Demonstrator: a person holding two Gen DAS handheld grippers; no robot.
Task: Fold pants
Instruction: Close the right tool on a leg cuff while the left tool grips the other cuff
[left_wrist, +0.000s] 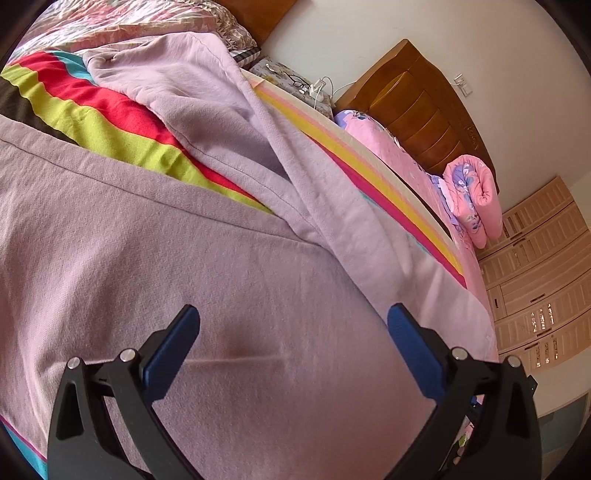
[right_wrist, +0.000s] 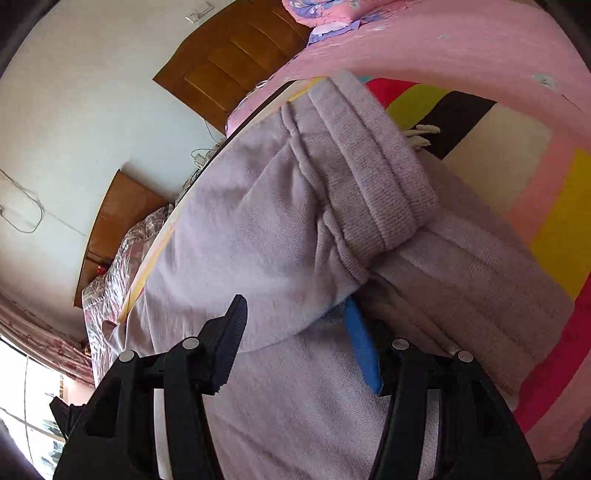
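Lilac knit pants (left_wrist: 207, 266) lie spread on a striped blanket (left_wrist: 110, 122) on the bed, one leg (left_wrist: 192, 92) running away toward the pillows. My left gripper (left_wrist: 293, 317) hovers just over the flat cloth, open wide, with nothing between its blue pads (left_wrist: 173, 350). In the right wrist view the pants (right_wrist: 258, 221) are bunched, and the ribbed waistband (right_wrist: 376, 184) is folded over on top. My right gripper (right_wrist: 295, 301) stands open around a loose fold. Its blue right pad (right_wrist: 364, 354) is tucked under the fold's edge, and the pads do not press the cloth.
A rolled pink floral quilt (left_wrist: 472, 199) lies at the bed's far side by a wooden headboard (left_wrist: 417, 107). Glasses and cables sit on a bedside stand (left_wrist: 299, 83). A pale wardrobe (left_wrist: 539, 280) stands to the right. A pink bedspread (right_wrist: 461, 48) surrounds the blanket (right_wrist: 561, 236).
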